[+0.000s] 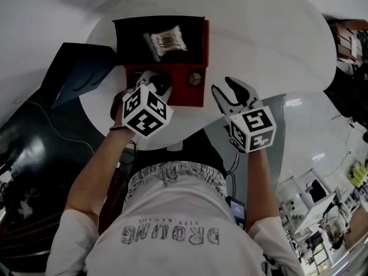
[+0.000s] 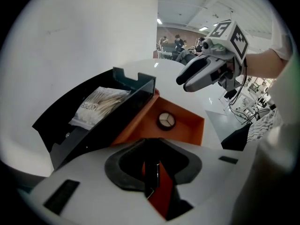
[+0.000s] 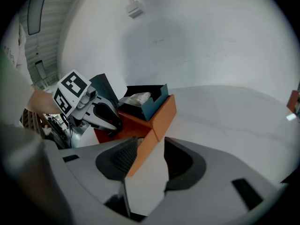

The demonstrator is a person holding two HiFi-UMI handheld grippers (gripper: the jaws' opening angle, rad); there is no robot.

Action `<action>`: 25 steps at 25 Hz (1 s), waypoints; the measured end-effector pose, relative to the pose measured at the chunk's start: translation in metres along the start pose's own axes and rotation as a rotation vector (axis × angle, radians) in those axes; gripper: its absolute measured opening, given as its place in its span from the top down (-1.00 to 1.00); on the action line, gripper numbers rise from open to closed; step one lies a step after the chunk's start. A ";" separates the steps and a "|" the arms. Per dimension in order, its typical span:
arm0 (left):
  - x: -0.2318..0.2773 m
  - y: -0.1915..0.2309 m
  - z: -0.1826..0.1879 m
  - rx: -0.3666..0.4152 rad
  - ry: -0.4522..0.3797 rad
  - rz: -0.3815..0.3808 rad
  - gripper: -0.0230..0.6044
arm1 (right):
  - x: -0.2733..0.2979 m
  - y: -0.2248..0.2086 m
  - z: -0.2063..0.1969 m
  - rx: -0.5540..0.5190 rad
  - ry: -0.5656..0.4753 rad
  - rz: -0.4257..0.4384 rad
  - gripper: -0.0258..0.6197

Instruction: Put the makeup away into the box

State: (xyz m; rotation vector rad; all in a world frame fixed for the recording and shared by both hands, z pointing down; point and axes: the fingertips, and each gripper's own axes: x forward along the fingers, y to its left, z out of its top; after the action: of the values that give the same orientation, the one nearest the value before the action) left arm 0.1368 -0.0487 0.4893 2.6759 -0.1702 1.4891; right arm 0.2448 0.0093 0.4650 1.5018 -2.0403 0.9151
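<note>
An orange box [image 1: 179,98] stands on the round white table [image 1: 270,45], with a black tray [image 1: 129,48] in its far half. In the tray lies a bag of cotton swabs [image 1: 165,41]. A small round compact [image 1: 195,79] rests in the box's open near half. My left gripper [image 1: 158,85] hovers over that near half, shut on a slim dark makeup stick [image 2: 151,172]. In the left gripper view the compact [image 2: 166,121] sits just beyond the jaws. My right gripper [image 1: 227,89] is open to the right of the box, with only table between its fingers [image 3: 133,149].
A dark chair or bag [image 1: 75,76] sits off the table's left edge. The table's near edge runs just under both grippers. A white plug on a cable [image 3: 133,8] hangs on the wall behind the table. Workbenches [image 1: 316,200] stand on the floor at lower right.
</note>
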 end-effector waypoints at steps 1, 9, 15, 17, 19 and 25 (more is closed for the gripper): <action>0.003 -0.001 -0.001 0.000 0.000 -0.004 0.59 | 0.001 0.000 -0.003 0.002 0.005 0.001 0.33; 0.028 -0.007 -0.002 0.004 0.023 -0.021 0.59 | -0.002 -0.011 -0.021 0.021 0.036 -0.005 0.34; 0.041 -0.011 -0.006 0.028 0.058 -0.016 0.59 | -0.002 -0.015 -0.030 0.034 0.044 0.000 0.34; 0.045 -0.011 -0.008 0.039 0.072 -0.011 0.59 | -0.001 -0.015 -0.033 0.037 0.046 0.004 0.34; 0.048 -0.012 -0.009 0.044 0.083 -0.009 0.59 | -0.001 -0.016 -0.035 0.041 0.047 0.005 0.35; 0.055 -0.011 -0.009 0.054 0.099 -0.005 0.59 | -0.001 -0.023 -0.038 0.053 0.046 0.002 0.35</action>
State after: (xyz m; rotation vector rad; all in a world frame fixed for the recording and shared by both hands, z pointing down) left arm 0.1592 -0.0404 0.5403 2.6332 -0.1196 1.6436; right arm 0.2655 0.0330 0.4957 1.4926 -1.9999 1.0029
